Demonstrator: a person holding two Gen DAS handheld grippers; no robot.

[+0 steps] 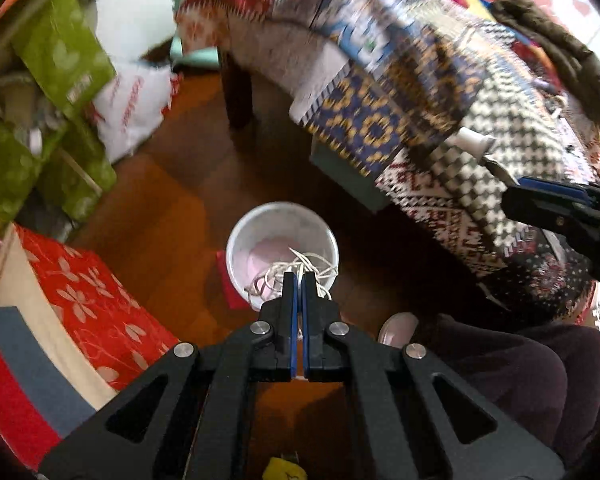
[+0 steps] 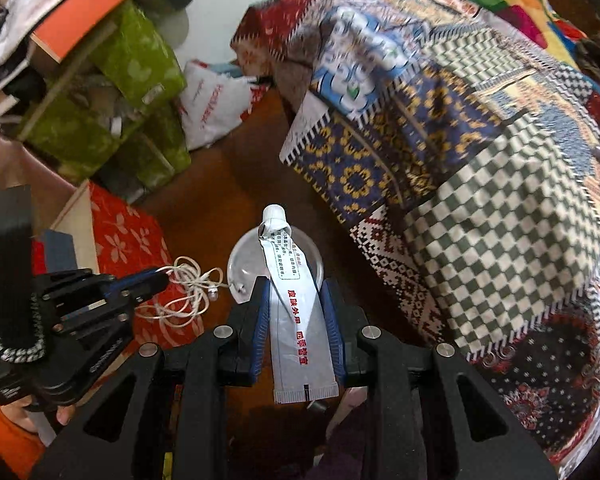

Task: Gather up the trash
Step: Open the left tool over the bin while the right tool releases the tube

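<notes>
A white round bin (image 1: 281, 248) stands on the wooden floor; it also shows in the right wrist view (image 2: 244, 256). My left gripper (image 1: 299, 280) is shut on a tangled white cord (image 1: 296, 270) that hangs over the bin; the cord (image 2: 184, 292) and left gripper (image 2: 156, 278) also show in the right wrist view. My right gripper (image 2: 294, 292) is shut on a squeezed silver ointment tube (image 2: 292, 300) with a white cap, held above the bin. In the left wrist view the right gripper (image 1: 520, 190) holds the tube (image 1: 474, 144) at the right.
A patchwork quilt (image 2: 480, 160) drapes over furniture on the right. Green fabric boxes (image 2: 116, 120), a white plastic bag (image 2: 214, 104) and a red flowered box (image 2: 128, 240) crowd the left. A pink slipper toe (image 1: 398, 328) is beside the bin.
</notes>
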